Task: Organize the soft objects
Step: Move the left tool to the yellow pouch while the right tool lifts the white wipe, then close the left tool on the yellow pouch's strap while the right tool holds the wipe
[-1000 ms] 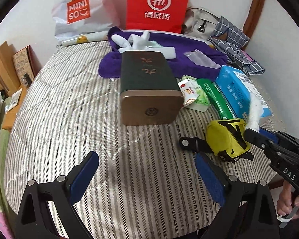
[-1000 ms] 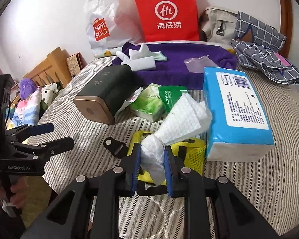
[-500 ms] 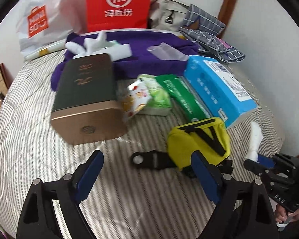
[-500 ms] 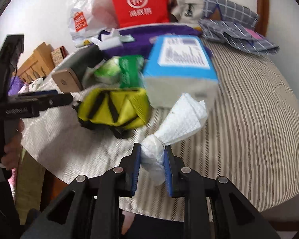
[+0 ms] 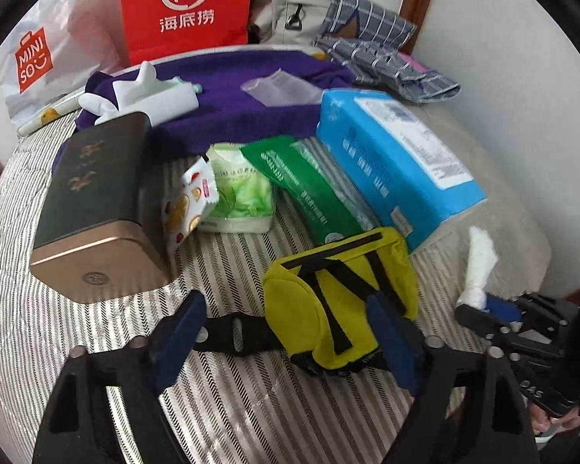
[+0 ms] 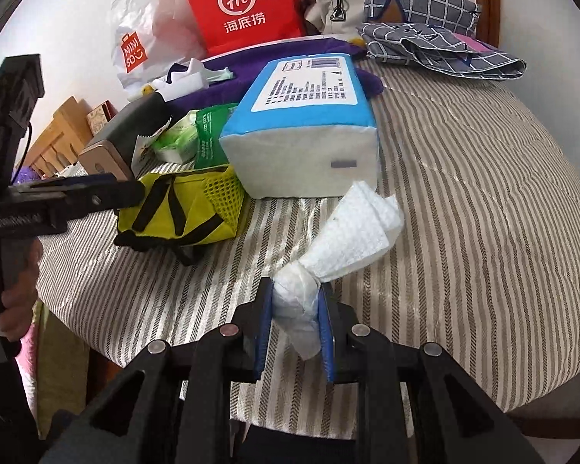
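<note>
A yellow pouch with black straps lies on the striped bedcover, in front of the blue tissue pack. My left gripper hangs over it with its jaws closing. The pouch and its black buckle strap sit between the pads, and the left pad stands clear of the pouch. My right gripper is shut on a twisted white paper towel, low over the bedcover near its front edge. In the left wrist view the right gripper and the towel are to the right of the pouch.
A blue tissue pack, green wipe packs and a dark tin box lie behind the pouch. Further back are a purple towel, white socks, a red paper bag, a Miniso bag and checked cloth.
The left gripper moved right from in front of the tin box to the yellow pouch, and its jaws narrowed. The right gripper carried the towel away from the pouch toward the bed's near edge.
</note>
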A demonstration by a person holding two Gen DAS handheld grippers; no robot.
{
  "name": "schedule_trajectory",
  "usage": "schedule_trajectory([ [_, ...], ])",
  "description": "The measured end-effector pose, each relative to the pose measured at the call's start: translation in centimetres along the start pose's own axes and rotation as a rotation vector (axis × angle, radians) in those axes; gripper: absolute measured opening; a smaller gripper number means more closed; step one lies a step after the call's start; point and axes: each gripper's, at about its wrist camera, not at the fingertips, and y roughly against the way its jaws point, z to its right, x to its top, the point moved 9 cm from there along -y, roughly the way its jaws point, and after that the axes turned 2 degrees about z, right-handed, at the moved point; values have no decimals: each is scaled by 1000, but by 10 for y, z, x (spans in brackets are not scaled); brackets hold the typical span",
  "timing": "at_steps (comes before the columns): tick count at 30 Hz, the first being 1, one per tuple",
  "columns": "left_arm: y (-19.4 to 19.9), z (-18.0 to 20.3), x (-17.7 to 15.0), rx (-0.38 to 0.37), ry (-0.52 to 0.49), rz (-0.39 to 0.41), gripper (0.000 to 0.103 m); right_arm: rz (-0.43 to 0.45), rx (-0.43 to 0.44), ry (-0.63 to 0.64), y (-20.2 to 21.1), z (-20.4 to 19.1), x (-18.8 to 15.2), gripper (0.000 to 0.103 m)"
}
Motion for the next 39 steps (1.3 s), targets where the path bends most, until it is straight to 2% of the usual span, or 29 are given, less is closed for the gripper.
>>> schedule_trajectory([
  [1,-4,-1,-1,8,8,-9,67,0,0,5,-1,0,1,22],
  [2,-9,-1,-3,4,20,-21,54,-1,-4,12,-2,0,3,22],
  [3,-13,-2,-5,-3,34,-31,46,-1,-5,15,-3,0,4,22],
  [4,-13,-3,-5,-9,48,-24,44,-3,-6,20,-4,0,5,22],
  [5,-12,-3,-5,-21,57,-13,31,-4,-6,22,-5,0,7,22],
  [11,2,-13,-3,-15,80,13,30,-8,0,20,-9,0,13,22],
  [16,17,-35,-6,7,130,35,16,-8,-2,29,-11,-3,16,22],
  [25,38,-72,-27,37,205,66,14,-6,-13,41,-11,-9,15,22],
  [31,37,-95,-46,61,262,50,14,-7,-29,37,-10,-12,15,22],
  [39,55,-101,-47,51,277,90,14,37,-50,50,13,-25,25,22],
])
